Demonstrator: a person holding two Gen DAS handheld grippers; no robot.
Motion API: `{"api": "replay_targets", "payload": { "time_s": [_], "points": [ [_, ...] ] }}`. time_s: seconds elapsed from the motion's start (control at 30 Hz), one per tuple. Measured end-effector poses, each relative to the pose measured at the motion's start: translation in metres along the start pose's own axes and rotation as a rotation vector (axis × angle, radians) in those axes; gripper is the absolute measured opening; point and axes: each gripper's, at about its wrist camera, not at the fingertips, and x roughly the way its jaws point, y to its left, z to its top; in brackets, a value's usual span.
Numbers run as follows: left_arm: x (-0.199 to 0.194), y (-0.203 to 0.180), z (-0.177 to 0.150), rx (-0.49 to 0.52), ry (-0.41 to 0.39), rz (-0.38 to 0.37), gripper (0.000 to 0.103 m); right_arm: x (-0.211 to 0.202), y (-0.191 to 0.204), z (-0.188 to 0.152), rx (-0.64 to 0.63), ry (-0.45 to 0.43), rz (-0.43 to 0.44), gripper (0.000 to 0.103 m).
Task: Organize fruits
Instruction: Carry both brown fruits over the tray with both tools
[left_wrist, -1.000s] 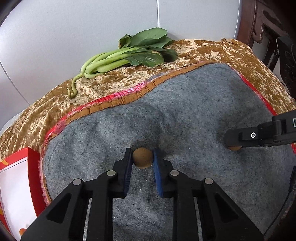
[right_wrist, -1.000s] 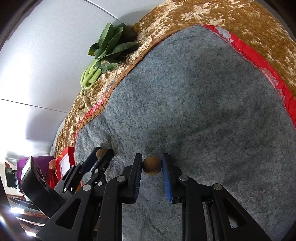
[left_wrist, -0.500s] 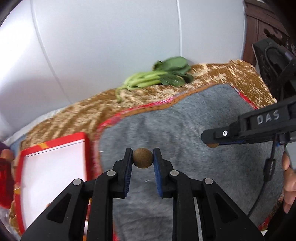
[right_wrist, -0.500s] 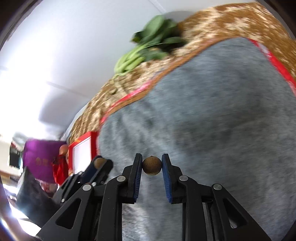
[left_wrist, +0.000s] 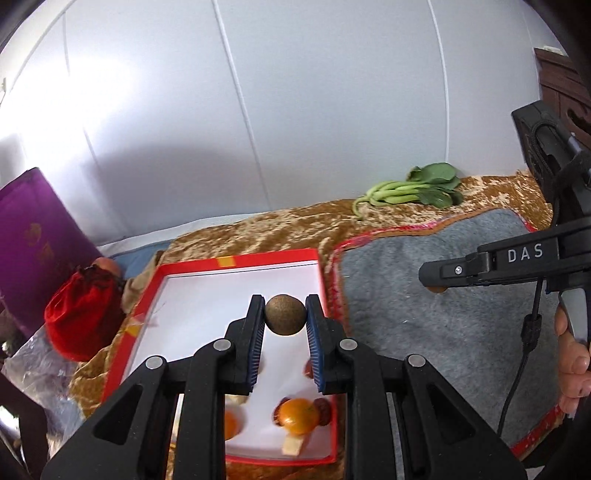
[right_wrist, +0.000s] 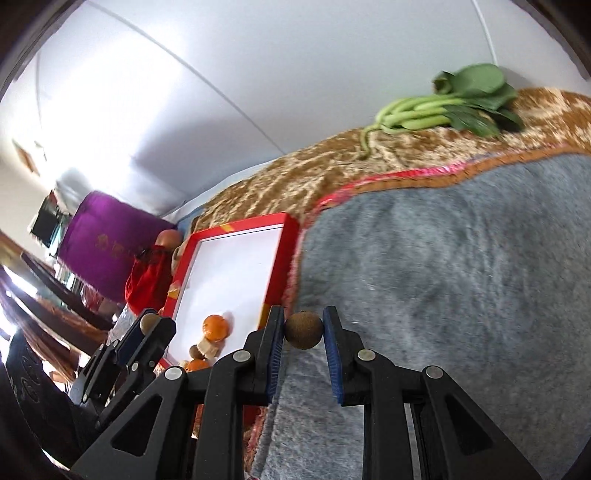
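My left gripper (left_wrist: 285, 317) is shut on a small round brown fruit (left_wrist: 285, 314) and holds it above the red-rimmed white tray (left_wrist: 236, 263). The tray holds an orange (left_wrist: 298, 416) and other small fruits at its near end. My right gripper (right_wrist: 303, 330) is shut on a second brown fruit (right_wrist: 303, 329) above the grey felt mat (right_wrist: 461, 280), just right of the tray (right_wrist: 286, 236). The right gripper also shows at the right of the left wrist view (left_wrist: 439, 284). The left gripper shows at the lower left of the right wrist view (right_wrist: 149, 323).
A bunch of green leafy vegetables (left_wrist: 417, 190) lies on the golden-brown cloth (left_wrist: 258, 229) by the white wall. A red pouch (left_wrist: 83, 314) and a purple cushion (left_wrist: 33, 229) sit left of the tray. Dark wooden furniture (left_wrist: 565, 88) stands at the right.
Both grippers have lifted off the grey mat with their brown fruits and swung left. The left one is now over the tray; the right one is near the tray's right edge.
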Motion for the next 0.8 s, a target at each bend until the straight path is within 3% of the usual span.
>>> {"api": "replay_targets", "payload": {
  "time_s": [0.27,0.8],
  "points": [
    [-0.004,0.03,-0.011,-0.052,0.001,0.055,0.02,0.003,0.034,-0.005,-0.093,-0.05,0.04,0.022],
    [0.001,0.068,-0.023,-0.127,0.035,0.116,0.02,0.015,0.067,-0.018,-0.211,-0.055,0.065,0.022]
  ]
}}
